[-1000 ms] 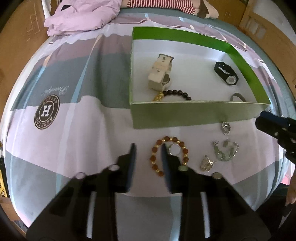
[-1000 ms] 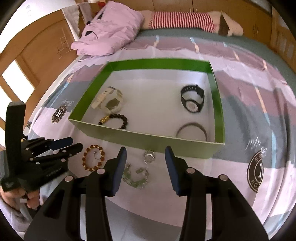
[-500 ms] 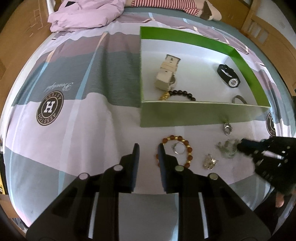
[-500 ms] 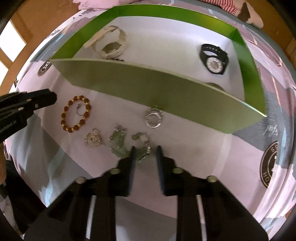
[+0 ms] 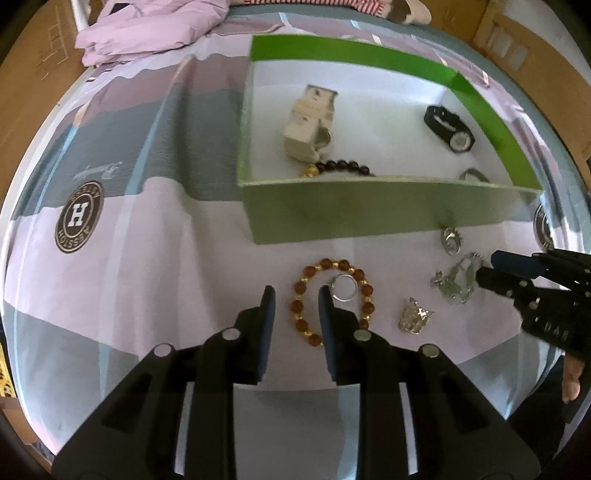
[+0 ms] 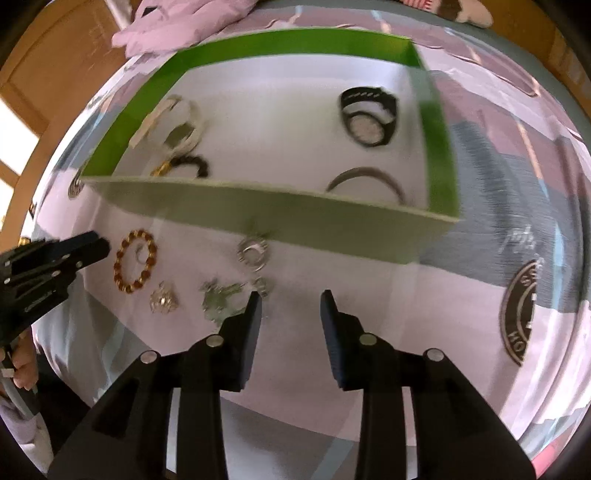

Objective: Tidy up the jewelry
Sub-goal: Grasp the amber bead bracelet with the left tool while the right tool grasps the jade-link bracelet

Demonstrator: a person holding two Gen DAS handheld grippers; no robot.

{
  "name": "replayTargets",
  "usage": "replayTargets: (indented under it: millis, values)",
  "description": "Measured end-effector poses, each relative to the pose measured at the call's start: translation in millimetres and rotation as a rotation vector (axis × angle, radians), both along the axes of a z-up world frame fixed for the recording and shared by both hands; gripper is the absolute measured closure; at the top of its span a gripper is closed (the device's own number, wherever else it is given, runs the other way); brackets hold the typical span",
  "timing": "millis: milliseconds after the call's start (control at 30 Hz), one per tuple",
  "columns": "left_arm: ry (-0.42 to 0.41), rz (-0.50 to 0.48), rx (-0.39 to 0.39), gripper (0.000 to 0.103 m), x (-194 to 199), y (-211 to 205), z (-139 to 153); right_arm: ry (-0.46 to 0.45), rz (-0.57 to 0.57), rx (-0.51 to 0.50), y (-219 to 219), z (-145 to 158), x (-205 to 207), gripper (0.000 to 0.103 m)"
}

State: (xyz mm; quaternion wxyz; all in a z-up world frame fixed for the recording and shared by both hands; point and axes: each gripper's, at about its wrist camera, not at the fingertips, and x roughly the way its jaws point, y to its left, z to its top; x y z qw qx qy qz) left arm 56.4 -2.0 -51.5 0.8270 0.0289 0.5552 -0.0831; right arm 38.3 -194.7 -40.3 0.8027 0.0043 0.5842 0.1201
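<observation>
An amber bead bracelet (image 5: 332,301) lies on the bedspread with a silver ring (image 5: 345,288) inside its loop. My left gripper (image 5: 296,301) hovers over it, jaws opening slightly; the bracelet's left beads sit in the gap, untouched by the pads. A green stone bracelet (image 6: 218,295) lies just left of my right gripper (image 6: 291,300), whose jaws are opening with nothing between them. Nearby lie a silver brooch (image 5: 415,319) and a round silver pendant (image 6: 254,253). The green box (image 5: 369,218) holds a cream watch (image 5: 310,123), a black watch (image 5: 448,127), a dark bead bracelet (image 5: 341,166) and a bangle (image 6: 365,177).
The box's near wall stands between the loose pieces and the box floor. A folded lilac garment (image 5: 147,29) lies at the bed's far left. Wooden furniture (image 5: 535,66) lines the bed's sides. A hand (image 6: 22,363) holds the left gripper's handle.
My right gripper closed down near the green stone bracelet, then spread its jaws again and sank lower. My left gripper edged right, so the amber beads now sit between its fingers.
</observation>
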Motion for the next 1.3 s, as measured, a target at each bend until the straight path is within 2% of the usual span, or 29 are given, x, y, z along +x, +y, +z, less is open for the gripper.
replayTargets:
  millis: [167,367,433,467,500,567,600,700,833,1067,1167,1300]
  values:
    - [0.022,-0.011,0.047,0.079,3,-8,-15,0.009,0.038,-0.037,19,-11,-3,0.069]
    - [0.002,-0.021,0.093,0.075,1,-15,-17,-0.006,0.040,-0.028,20,-11,-5,0.069]
    - [-0.008,-0.034,0.106,0.076,0,-17,-17,-0.016,0.049,-0.037,22,-11,-5,0.069]
    - [-0.010,-0.035,0.104,0.080,-1,-16,-16,-0.022,0.061,-0.051,26,-11,-5,0.069]
    - [-0.006,-0.037,0.089,0.089,-2,-16,-16,-0.029,0.072,-0.065,35,-15,-1,0.070]
    - [-0.006,-0.041,0.092,0.096,-4,-18,-16,-0.038,0.098,-0.059,38,-15,-3,0.086]
    - [-0.007,-0.042,0.098,0.096,-4,-19,-15,-0.042,0.107,-0.052,41,-15,-4,0.091]
    - [-0.005,-0.043,0.101,0.096,-2,-23,-15,-0.070,0.122,-0.059,44,-17,-8,0.095]
    - [-0.015,-0.040,0.103,0.096,-2,-25,-14,-0.092,0.117,-0.050,41,-19,-12,0.095]
    - [-0.081,-0.027,0.079,0.096,-11,-25,12,-0.119,0.068,-0.083,41,-19,-20,0.095]
    - [-0.118,-0.019,0.066,0.096,-13,-21,25,-0.135,0.008,-0.058,36,-6,-22,0.100]
    - [-0.166,-0.007,0.035,0.096,-20,-16,46,-0.162,-0.033,-0.094,41,10,-26,0.100]
